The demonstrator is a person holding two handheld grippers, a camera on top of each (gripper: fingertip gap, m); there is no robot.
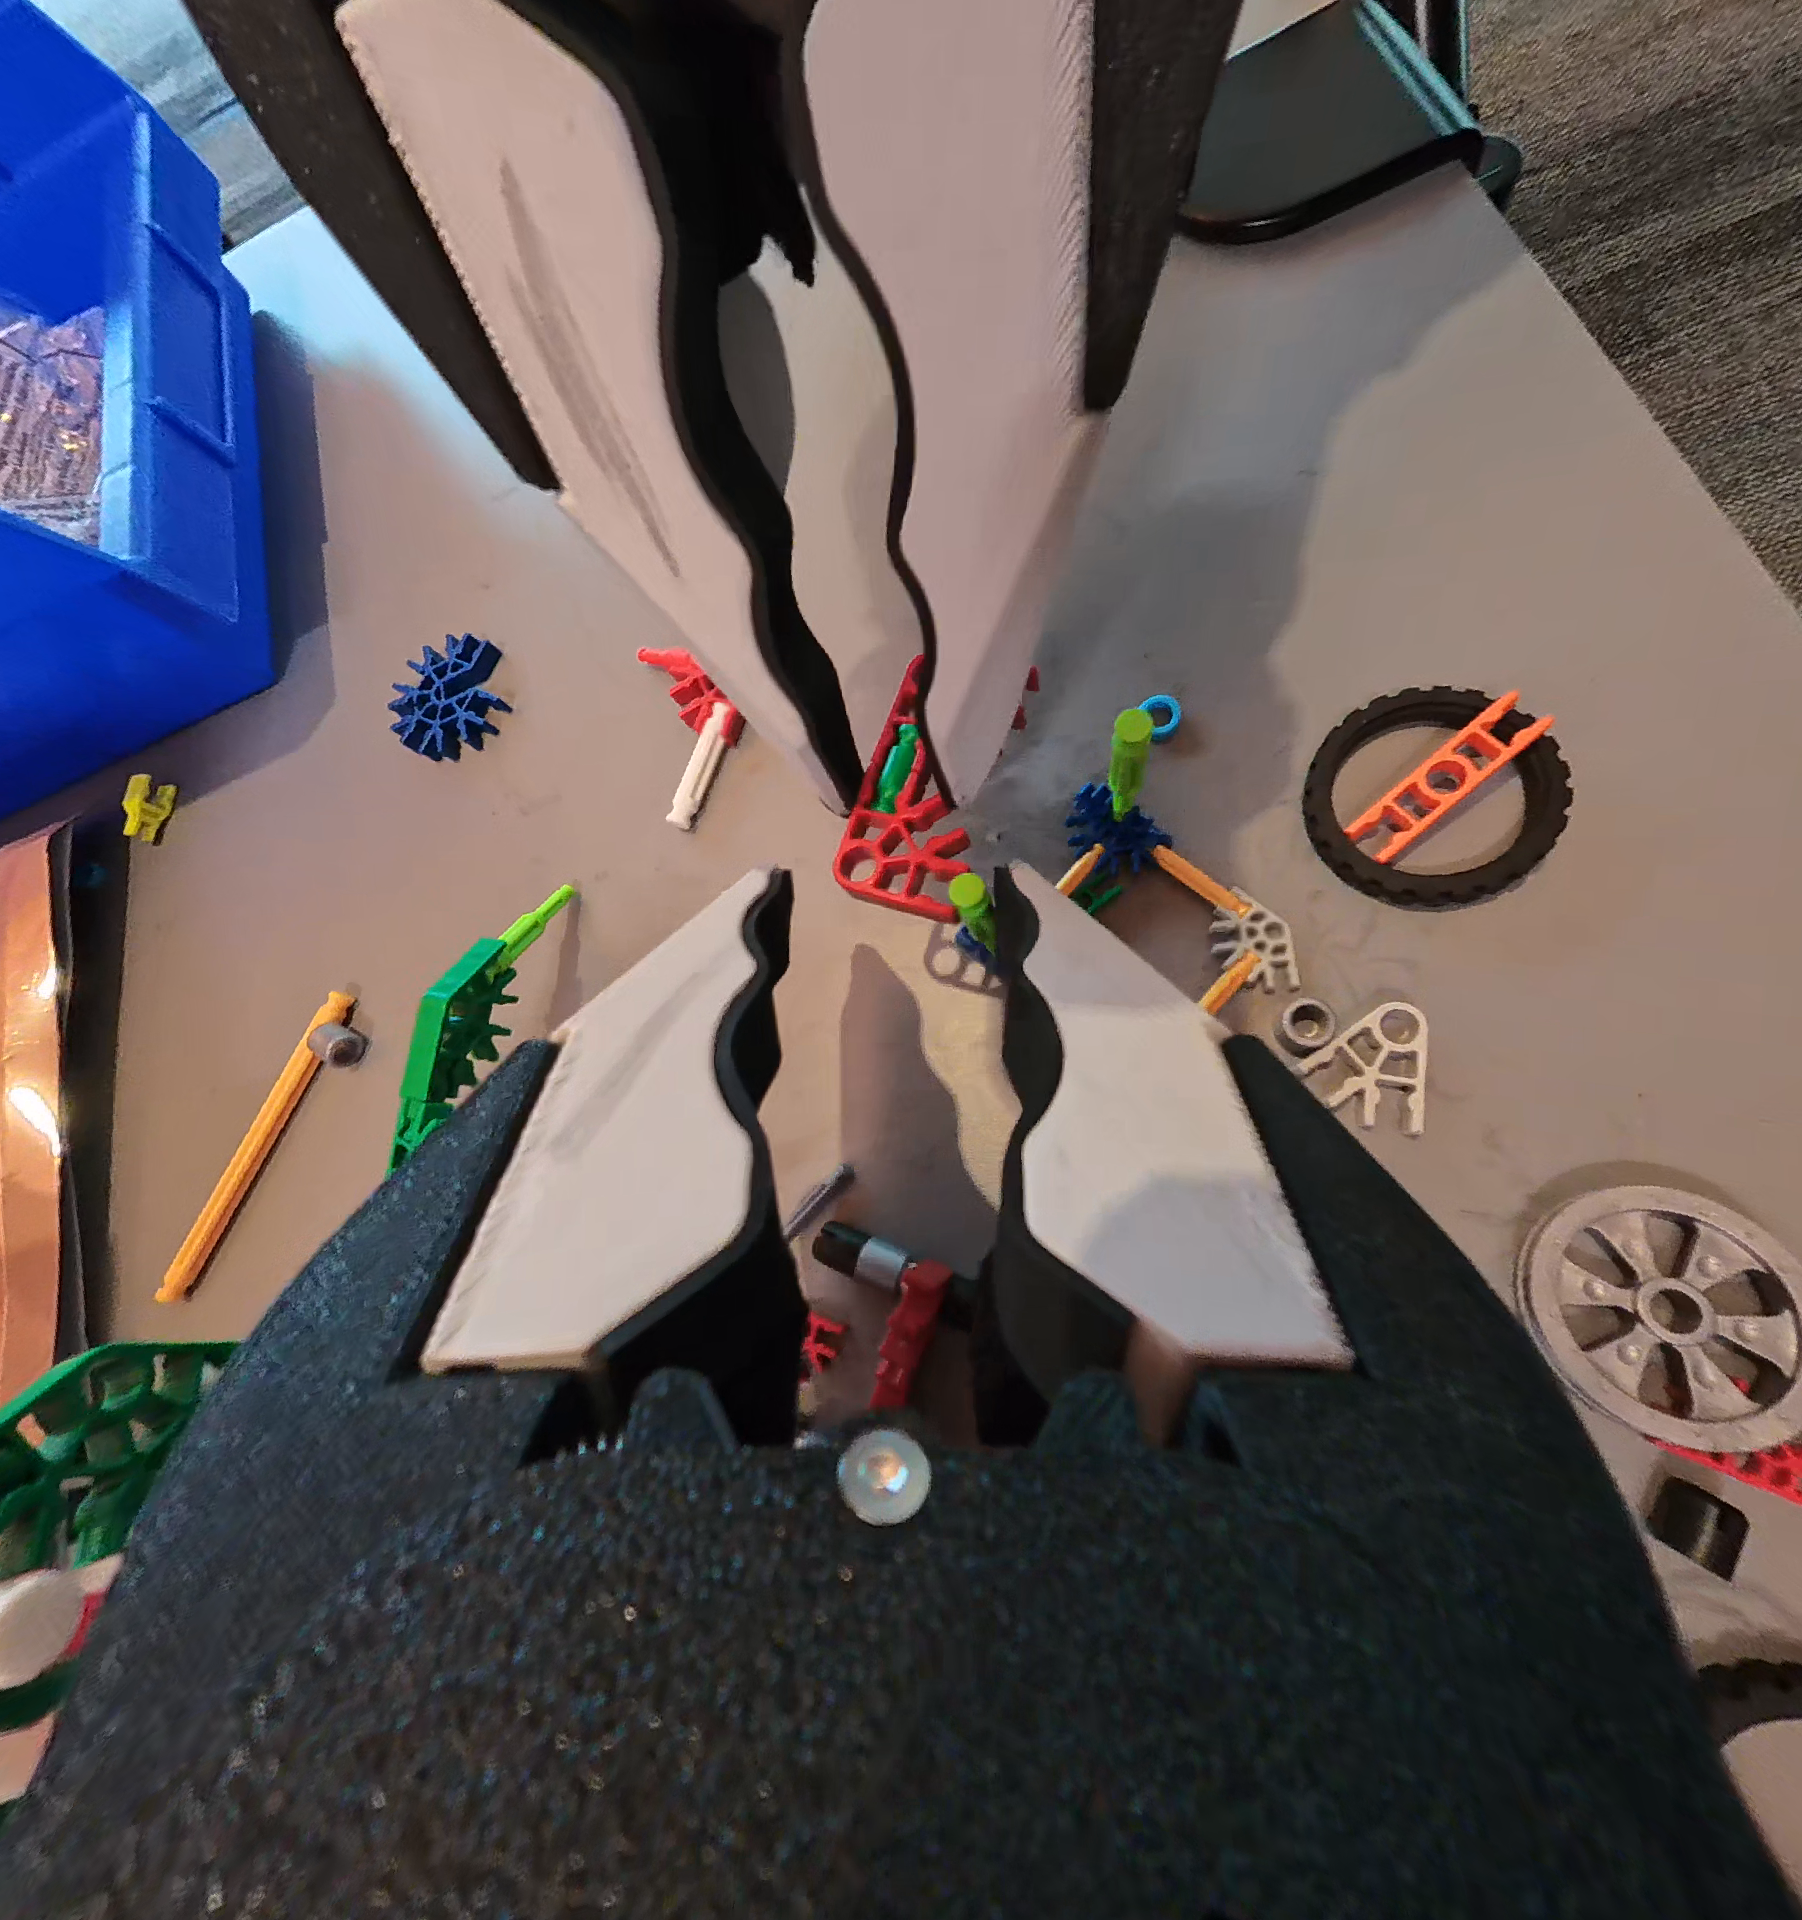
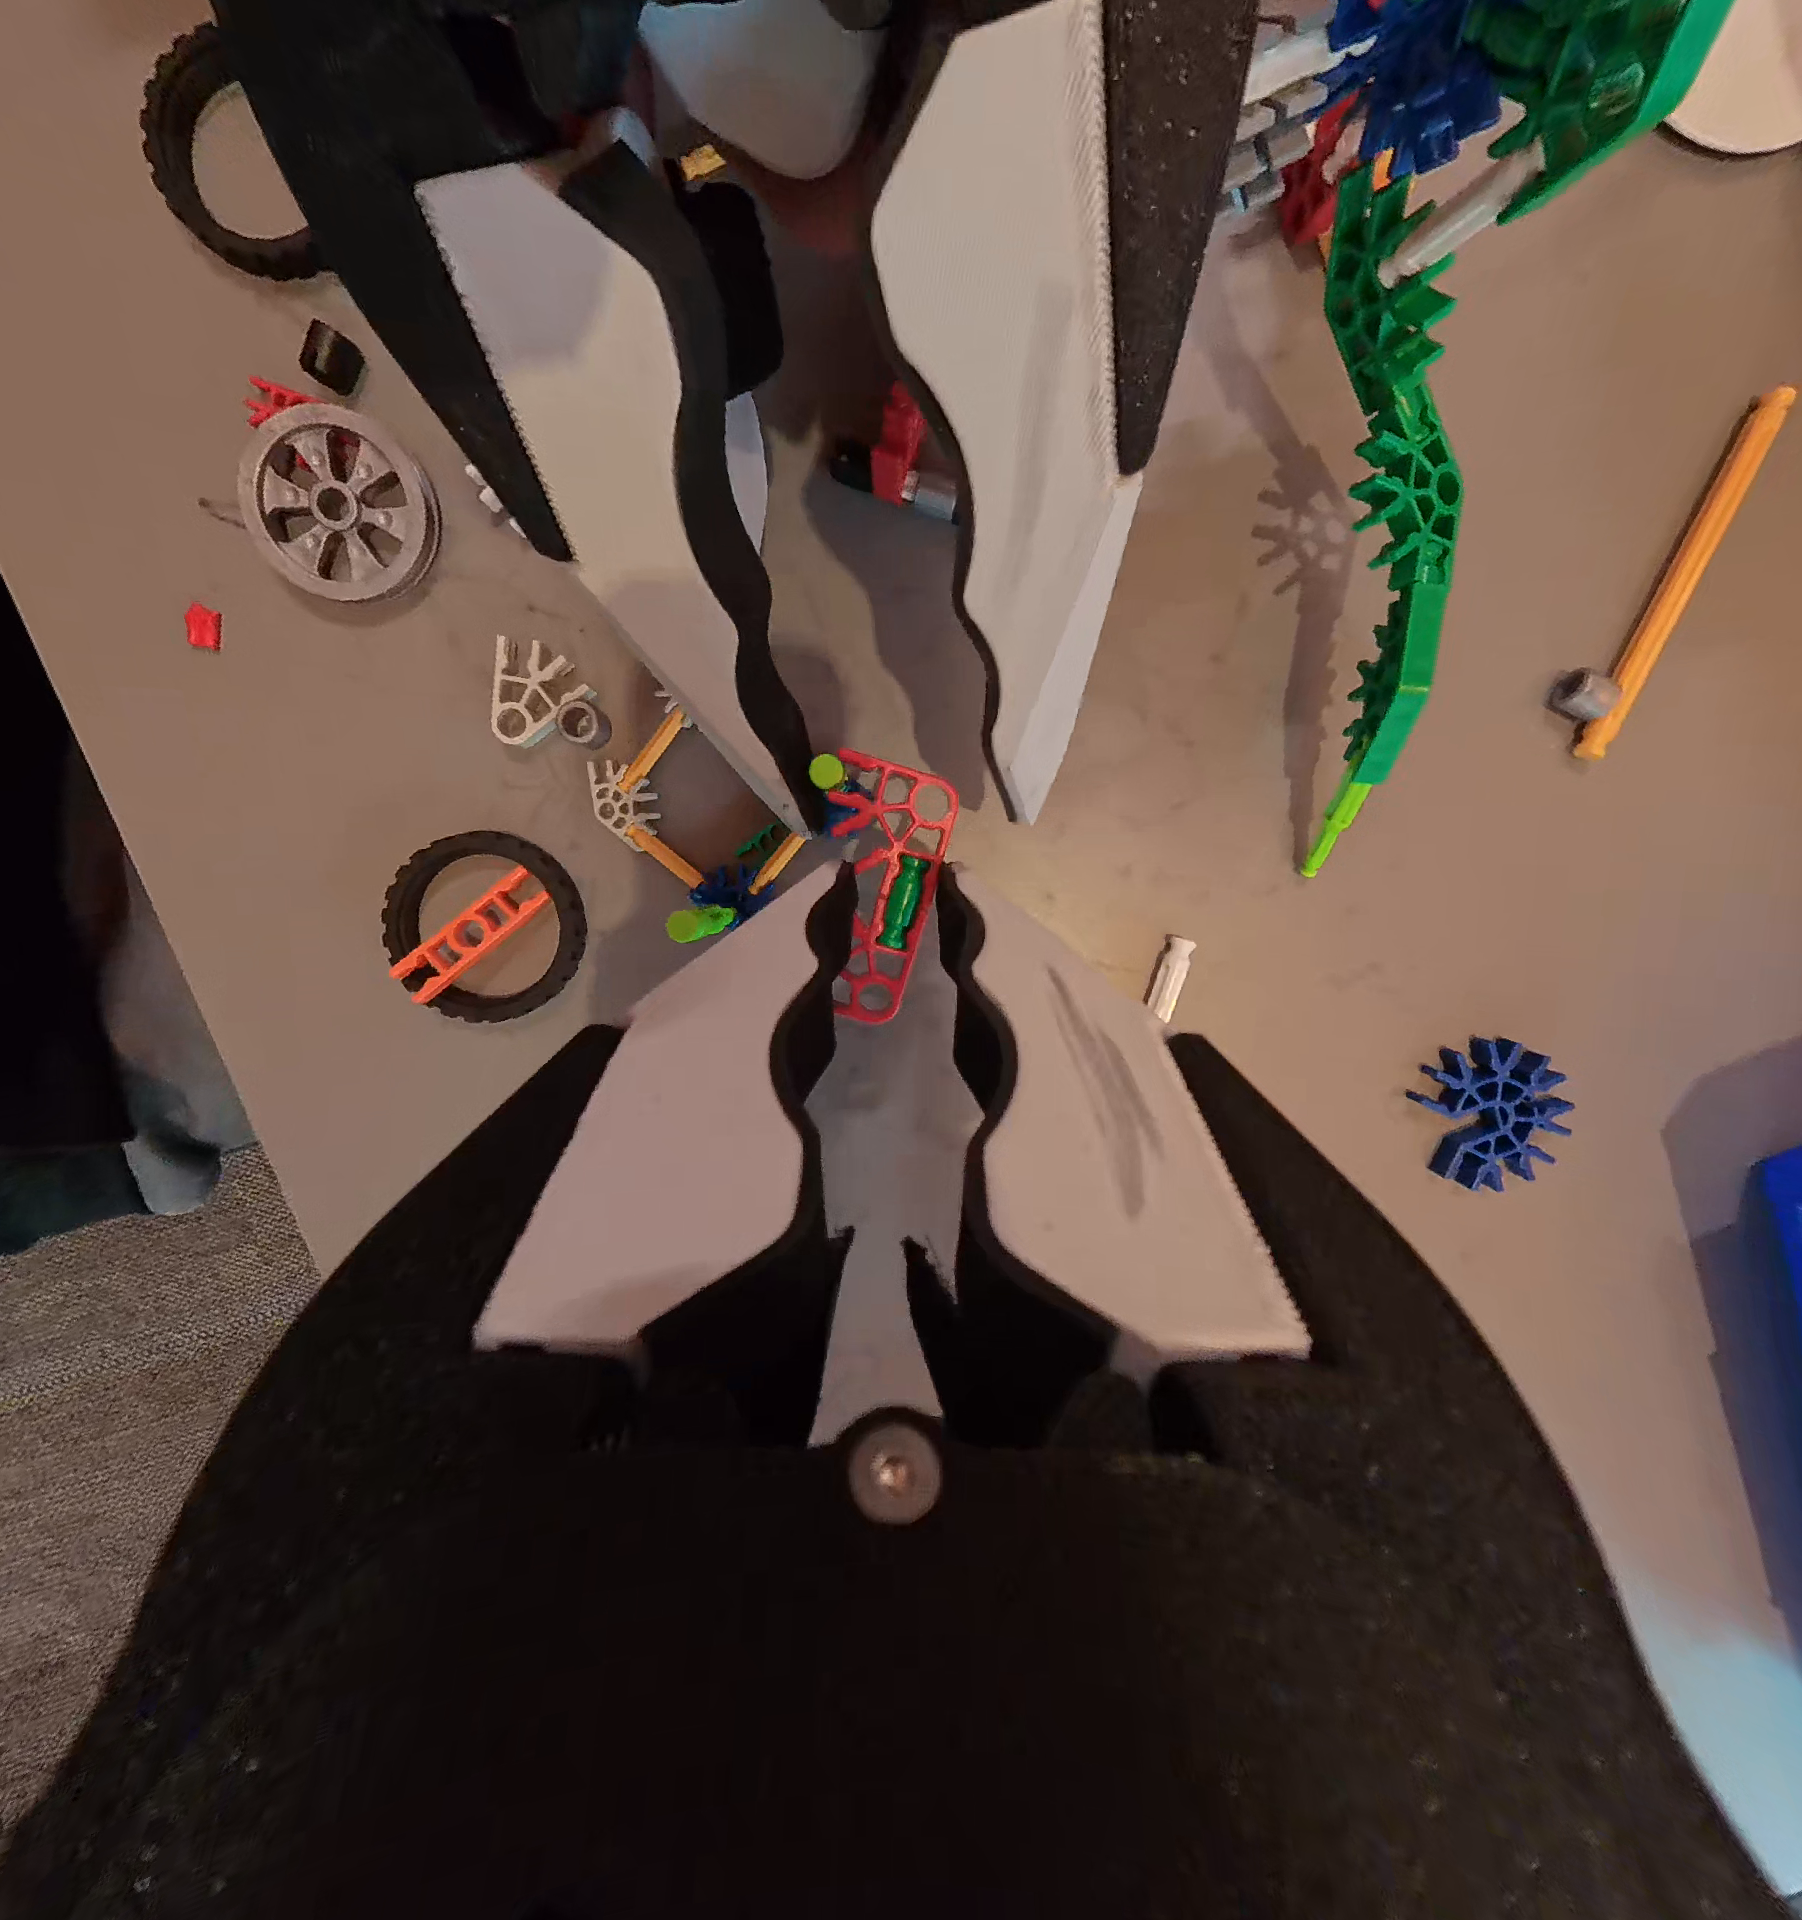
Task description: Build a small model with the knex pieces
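Left fingers [image 1: 648,1091] spread wide, holding nothing, one tip just beside red connector [image 1: 892,842] lying on worktop [image 1: 461,582]. Right fingers [image 2: 689,1143] drawn narrow, pinching connector's long arm from both sides, green rod [image 2: 902,899] clipped inside it. Probably light, stiff, thin plastic, slippery; best gripped across outer rim. Tyre [image 1: 1333,831] well off right.

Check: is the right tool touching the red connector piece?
Touching. In the right wrist view the right tool has both fingertips pressed against the sides of the red connector piece, with the small green rod between them.
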